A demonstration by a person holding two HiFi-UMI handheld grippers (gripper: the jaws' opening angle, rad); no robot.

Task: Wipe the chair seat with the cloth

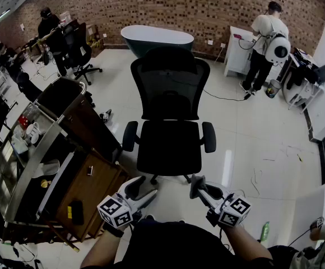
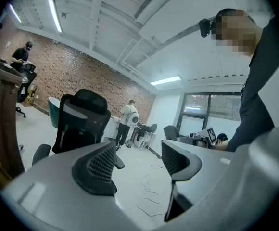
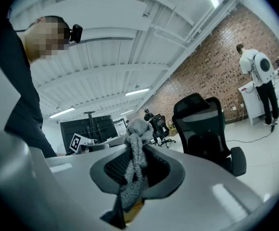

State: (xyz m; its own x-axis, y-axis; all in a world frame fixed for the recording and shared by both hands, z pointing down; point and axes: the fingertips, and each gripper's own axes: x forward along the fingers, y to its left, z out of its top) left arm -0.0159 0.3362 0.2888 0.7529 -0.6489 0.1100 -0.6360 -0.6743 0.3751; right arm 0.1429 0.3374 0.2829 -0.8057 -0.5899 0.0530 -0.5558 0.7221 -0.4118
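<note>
A black mesh office chair (image 1: 170, 102) stands on the pale floor in front of me, its seat (image 1: 170, 146) bare and facing me. Both grippers hang just short of the seat's front edge. My left gripper (image 1: 143, 188) is open, with nothing between its jaws (image 2: 139, 160); the chair (image 2: 79, 124) shows beyond them to the left. My right gripper (image 1: 197, 182) is shut on a grey knitted cloth (image 3: 135, 162), which bunches above the jaws and hangs down between them. In the right gripper view the chair (image 3: 204, 129) stands to the right.
A wooden cabinet (image 1: 89, 189) and a metal trolley (image 1: 33, 150) crowd the left side, close to the chair. A dark tub (image 1: 157, 38) sits behind the chair. A person (image 1: 266, 38) stands at a white desk at the back right. A cable (image 1: 224, 97) lies on the floor.
</note>
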